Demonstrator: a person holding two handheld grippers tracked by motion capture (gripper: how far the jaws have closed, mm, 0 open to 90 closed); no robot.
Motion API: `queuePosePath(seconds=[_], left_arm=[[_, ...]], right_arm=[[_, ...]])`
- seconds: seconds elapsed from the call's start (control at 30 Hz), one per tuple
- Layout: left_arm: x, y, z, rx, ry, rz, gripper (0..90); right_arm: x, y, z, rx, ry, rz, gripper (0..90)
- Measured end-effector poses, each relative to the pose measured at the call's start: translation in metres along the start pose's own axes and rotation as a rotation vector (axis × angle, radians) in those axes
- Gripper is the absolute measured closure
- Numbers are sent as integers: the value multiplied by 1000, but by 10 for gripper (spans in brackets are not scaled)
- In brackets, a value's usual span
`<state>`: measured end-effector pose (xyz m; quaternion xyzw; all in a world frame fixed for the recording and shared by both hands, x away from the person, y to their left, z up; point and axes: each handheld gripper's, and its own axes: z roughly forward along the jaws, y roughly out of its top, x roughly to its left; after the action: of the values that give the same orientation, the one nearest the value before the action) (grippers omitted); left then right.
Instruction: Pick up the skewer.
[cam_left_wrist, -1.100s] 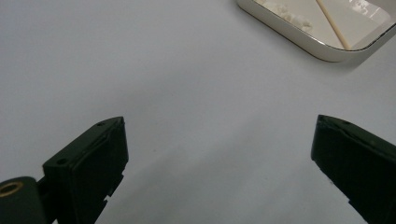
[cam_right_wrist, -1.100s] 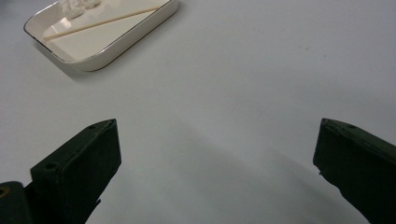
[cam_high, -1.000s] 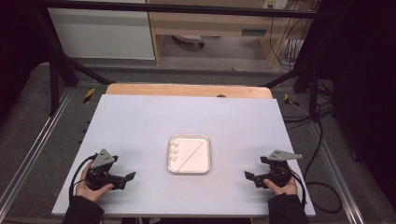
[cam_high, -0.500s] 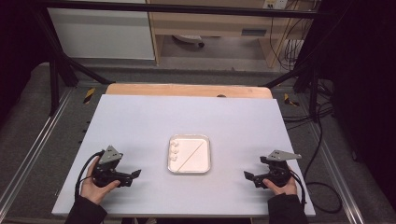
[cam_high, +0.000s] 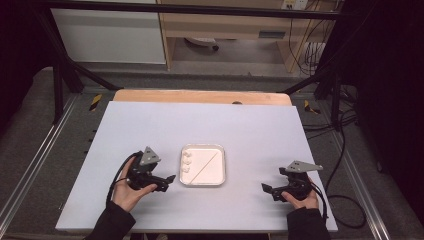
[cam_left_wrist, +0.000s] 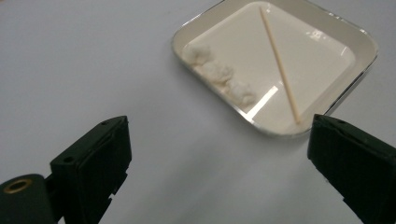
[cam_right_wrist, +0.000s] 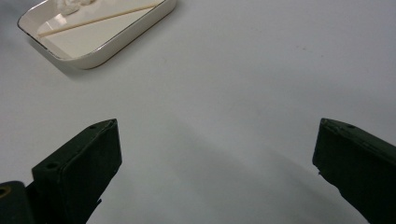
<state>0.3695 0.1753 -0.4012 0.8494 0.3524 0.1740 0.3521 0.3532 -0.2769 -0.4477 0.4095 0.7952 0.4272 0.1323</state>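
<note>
Near the front edge of the tabletop (cam_high: 150, 125), roughly midway between its left and right edges, sits a small square white tray (cam_high: 202, 165) with rounded corners and a thin metallic rim. Along the tray's left wall lie three small white lumps (cam_high: 187, 162) (cotton balls by the look of them, though the material cannot be confirmed), lined up in a row and touching or nearly touching one another. A thin wooden skewer (cam_high: 206, 167) lies diagonally across the tray floor, clear of the lumps.

Left gripper (cam_high: 167, 181): held in the person's left hand (cam_high: 127, 187), just beside the tray's left wall, close to the front edge of the tabletop, pointing toward the tray. In the left gripper view its jaws are spread wide with nothing between them but bare tabletop; the tray (cam_left_wrist: 280, 70) lies just ahead, with the lumps (cam_left_wrist: 219, 74) nearest and the skewer (cam_left_wrist: 280, 65) farther back.

Right gripper (cam_high: 267, 189): held in the right hand (cam_high: 300, 197), near the front right corner of the tabletop, well apart from the tray, pointing left toward it. Jaws likewise spread wide and gripping nothing in the right gripper view; the tray (cam_right_wrist: 107, 46) sits far ahead at upper left, and the skewer (cam_right_wrist: 98, 19) is visible inside it.

Both grippers rest low at the tabletop. Whether they touch the surface cannot be told.
</note>
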Motion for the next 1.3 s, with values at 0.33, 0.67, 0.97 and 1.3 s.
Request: queuePosePath(seconds=[0.33, 0.67, 0.97, 1.3], left_arm=[[-24, 31, 41, 51, -11, 18, 160], [-48, 50, 73, 96, -20, 37, 438], [-58, 45, 82, 125, -5, 51, 623], [-56, 34, 83, 133, -25, 28, 754]], right_arm=[[0, 0, 0, 4, -2, -1, 17], [0, 0, 0, 3, -3, -3, 18], [0, 0, -1, 2, -3, -3, 18], [0, 0, 0, 2, -2, -3, 19]])
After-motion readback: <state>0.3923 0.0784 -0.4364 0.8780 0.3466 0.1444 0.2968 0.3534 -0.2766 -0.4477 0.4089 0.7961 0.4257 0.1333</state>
